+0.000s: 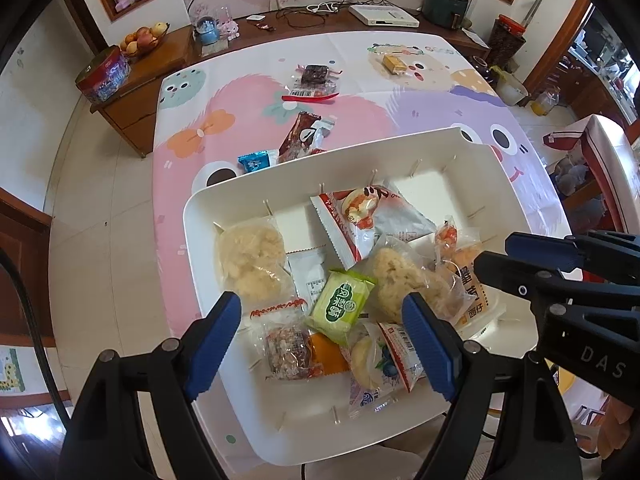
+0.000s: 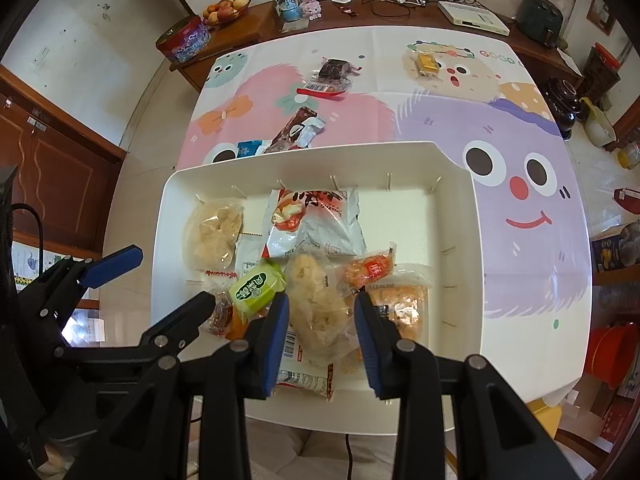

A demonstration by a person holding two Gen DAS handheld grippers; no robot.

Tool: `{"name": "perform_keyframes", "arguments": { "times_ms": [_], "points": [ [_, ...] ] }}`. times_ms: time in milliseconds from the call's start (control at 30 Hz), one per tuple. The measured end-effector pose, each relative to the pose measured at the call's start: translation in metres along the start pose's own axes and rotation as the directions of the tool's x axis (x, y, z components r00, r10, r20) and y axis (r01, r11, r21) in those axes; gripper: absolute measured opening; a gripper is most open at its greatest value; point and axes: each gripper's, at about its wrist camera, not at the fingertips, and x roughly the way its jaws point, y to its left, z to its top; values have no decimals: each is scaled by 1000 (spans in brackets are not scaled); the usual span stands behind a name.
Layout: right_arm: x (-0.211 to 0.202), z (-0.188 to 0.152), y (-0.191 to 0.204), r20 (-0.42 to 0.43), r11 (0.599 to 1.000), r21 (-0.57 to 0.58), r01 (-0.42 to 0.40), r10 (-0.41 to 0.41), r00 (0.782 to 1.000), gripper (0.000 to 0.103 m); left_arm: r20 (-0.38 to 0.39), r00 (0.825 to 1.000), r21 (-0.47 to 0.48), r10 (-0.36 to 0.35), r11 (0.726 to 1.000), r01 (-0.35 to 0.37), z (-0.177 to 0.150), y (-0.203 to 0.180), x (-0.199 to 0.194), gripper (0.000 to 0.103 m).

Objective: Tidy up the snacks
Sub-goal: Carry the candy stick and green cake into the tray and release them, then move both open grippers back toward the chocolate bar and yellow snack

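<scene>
Left gripper (image 1: 320, 342) above white tray (image 1: 404, 152), jaws wide apart, nothing gripped. Green packet (image 1: 340, 304) and other wrapped snacks lie in tray below. Right gripper (image 1: 494, 254) at right edge. Brown packet (image 1: 298, 138), blue packet (image 1: 256, 160) on desk (image 1: 420, 108) beyond tray.

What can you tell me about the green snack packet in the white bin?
The green packet is a small, squarish sealed pouch of glossy light-green film, with white characters and a round white logo on its face. It looks unopened and slightly puffed. It lies tilted on top of the pile near the front of the white bin, resting on an orange packet and against a clear-wrapped pale puffed cake. Neither tool touches it.
</scene>
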Motion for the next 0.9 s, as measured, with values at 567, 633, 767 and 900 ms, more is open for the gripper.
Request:
{"name": "perform_keyframes", "arguments": {
  "times_ms": [567,633,767,900],
  "points": [
    [-8,23,-23,28,1000,-8,19,-18,999,34,28,999,-54,19,998,-17,43,12,0,82],
    [-13,34,-28,46,999,-11,30,-30,998,34,47,998,-58,32,998,-29,59,15,-3,82],
    [-26,62,-41,97,999,-12,51,-49,994,34,93,994,-61,60,997,-55,94,24,-13,82],
    [-45,95,-52,163,996,-19,82,-78,983,34,132,988,-73,76,995,-67,131,34,-23,82]
  ]
}}
